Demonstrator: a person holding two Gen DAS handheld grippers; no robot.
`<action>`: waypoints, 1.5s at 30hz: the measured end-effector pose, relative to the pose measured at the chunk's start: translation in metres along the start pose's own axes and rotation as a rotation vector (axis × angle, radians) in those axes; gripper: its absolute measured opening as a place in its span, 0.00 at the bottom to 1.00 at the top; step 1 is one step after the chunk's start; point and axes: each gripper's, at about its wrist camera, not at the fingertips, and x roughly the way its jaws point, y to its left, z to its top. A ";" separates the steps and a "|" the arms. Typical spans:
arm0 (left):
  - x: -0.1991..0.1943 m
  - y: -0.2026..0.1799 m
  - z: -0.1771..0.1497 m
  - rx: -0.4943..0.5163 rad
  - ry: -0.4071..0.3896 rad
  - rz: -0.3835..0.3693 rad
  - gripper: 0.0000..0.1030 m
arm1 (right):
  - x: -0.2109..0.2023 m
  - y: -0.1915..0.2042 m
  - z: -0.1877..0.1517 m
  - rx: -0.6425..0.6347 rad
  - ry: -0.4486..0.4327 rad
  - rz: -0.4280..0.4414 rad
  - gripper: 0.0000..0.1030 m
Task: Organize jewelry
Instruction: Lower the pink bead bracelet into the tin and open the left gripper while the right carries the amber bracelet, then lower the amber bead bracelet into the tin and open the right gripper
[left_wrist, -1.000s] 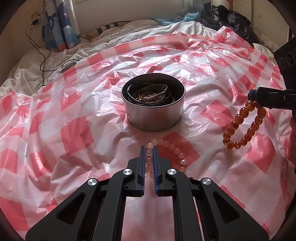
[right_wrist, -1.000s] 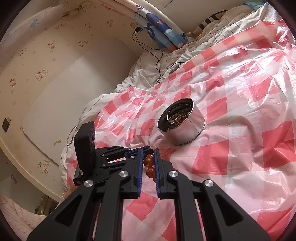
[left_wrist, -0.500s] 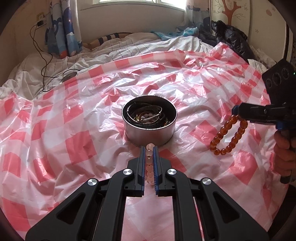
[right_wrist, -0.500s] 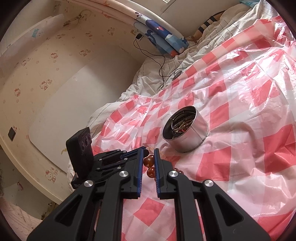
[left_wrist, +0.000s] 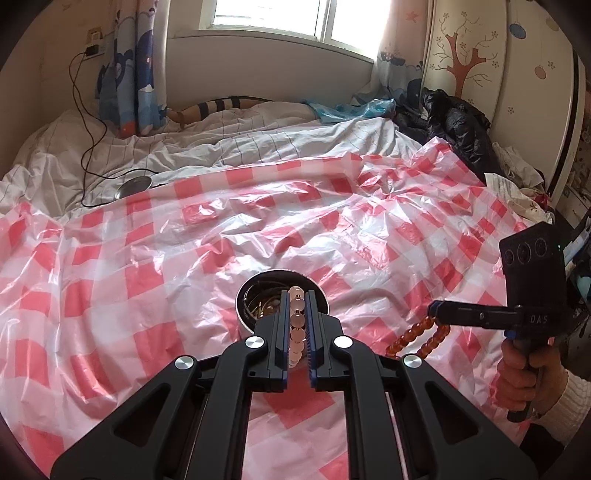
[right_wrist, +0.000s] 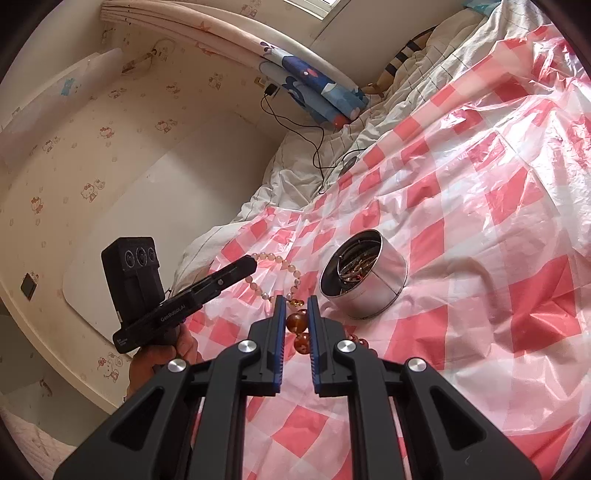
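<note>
— Holding a bracelet in each tool right now. My left gripper (left_wrist: 296, 308) is pinched narrow on the pale pink bracelet (left_wrist: 296, 325); the beads run in a line between the pads, straight up the middle of the left wrist view.

— And where is the tin from there?

— Directly past the tips. The round metal tin (left_wrist: 246, 320) sits low in the centre of that frame, its open mouth showing just beyond the fingers, so the top beads overlap the rim from this angle. In the right wrist view the same pink loop (right_wrist: 275, 269) hangs off the left tool, left of centre, beside the tin (right_wrist: 373, 291) and not over it.

— So which hand is nearer?

— The left, I judge. The pink loop dangles just left of the tin's wall; it needs to travel rightward in that view before I let go.

— And your right tool?

— My right gripper (right_wrist: 296, 314) is also narrow, clamped on the amber bracelet (right_wrist: 297, 322). The tin lies to the upper right of its tips, a little apart. In the left wrist view that amber loop (left_wrist: 417, 338) hangs at the lower right, well clear of the tin.

— Anything underneath?

— Only the red checked plastic sheet (left_wrist: 147, 266), crinkled, spread across the bed.
</note>
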 end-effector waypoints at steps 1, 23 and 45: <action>0.004 -0.001 0.004 -0.004 0.001 -0.005 0.07 | -0.001 0.000 0.000 0.002 -0.003 0.000 0.12; 0.099 0.005 0.006 -0.097 0.113 -0.034 0.07 | -0.003 0.001 0.001 0.015 -0.002 0.007 0.12; 0.034 0.032 -0.055 -0.190 0.062 0.102 0.56 | 0.022 0.015 0.010 0.042 0.015 0.036 0.12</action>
